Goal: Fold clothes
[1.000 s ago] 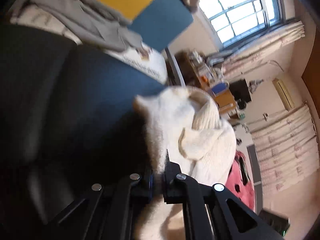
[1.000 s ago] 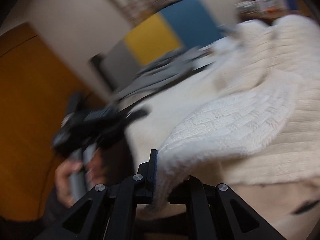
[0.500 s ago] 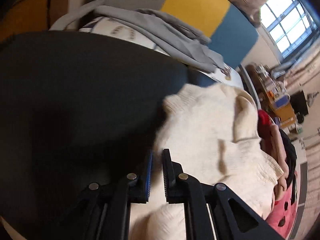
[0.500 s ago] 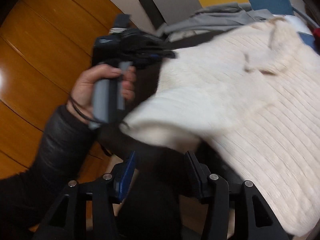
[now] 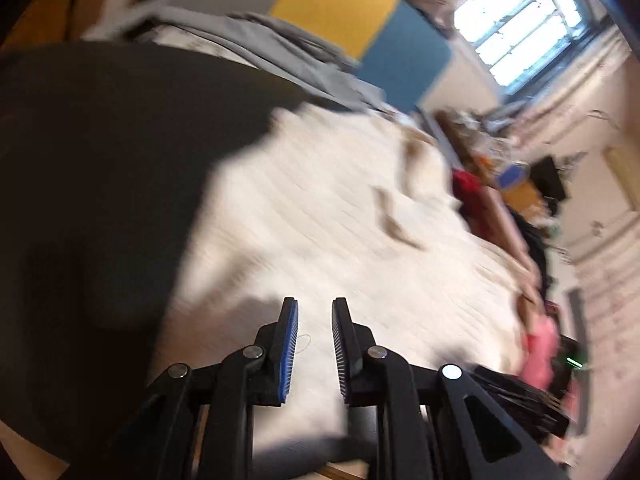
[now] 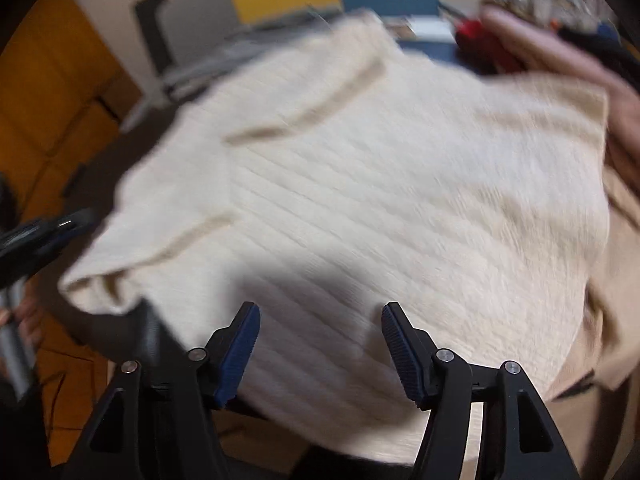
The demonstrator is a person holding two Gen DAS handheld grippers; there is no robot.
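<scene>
I see the cream knit sweater [image 6: 380,184] spread across the dark tabletop [image 5: 112,152], filling the centre of both wrist views; both views are motion-blurred. My left gripper [image 5: 314,344] sits at the lower centre of its frame above the sweater; its jaws are opening, a narrow gap between them, nothing clamped. My right gripper [image 6: 320,344] sits at the lower centre of its frame; its jaws are opening, wide apart, sweater fabric visible behind the gap but not pinched. A grey garment [image 5: 256,44] lies at the upper left of the left view. Red and pink clothes [image 5: 472,196] lie to the right of the sweater.
</scene>
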